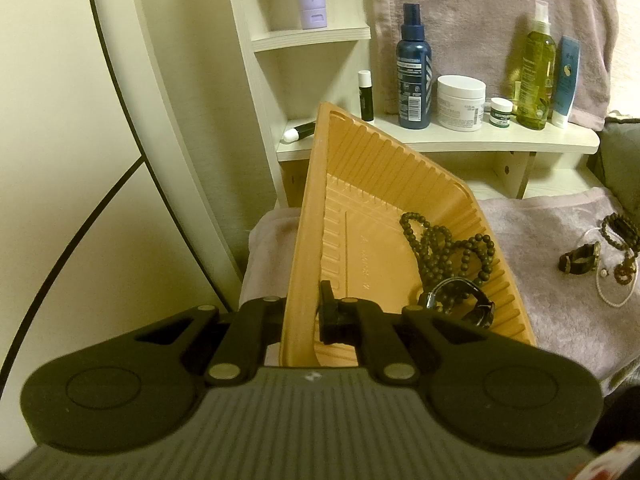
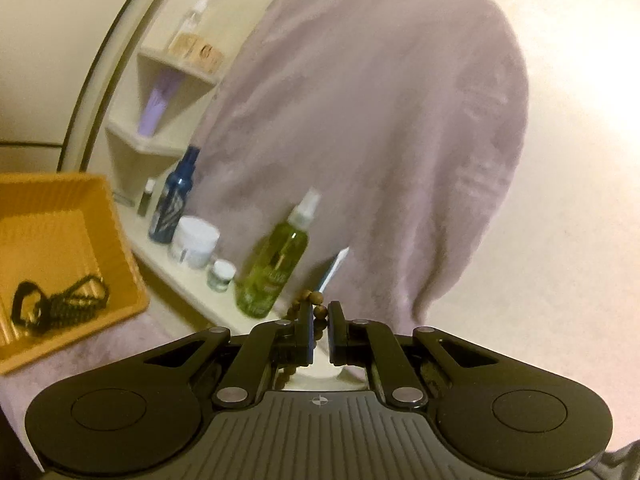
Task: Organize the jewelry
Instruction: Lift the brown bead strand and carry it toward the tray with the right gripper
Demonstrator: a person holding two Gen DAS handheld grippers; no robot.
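The left claw (image 1: 305,312) is clamped on the near rim of an orange tray (image 1: 384,184), tilting it above a mauve towel (image 1: 560,320); dark prayer beads (image 1: 444,248) and a wristwatch (image 1: 460,304) lie against the tray's lower side. The right claw (image 2: 319,320), raised before a toiletries shelf (image 2: 192,284), pinches a brown bead strand (image 2: 316,300). More jewelry (image 1: 604,252) lies on the towel.

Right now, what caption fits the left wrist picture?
Left gripper clamps the tilted orange plastic tray's rim; dark beaded necklace and black watch inside.
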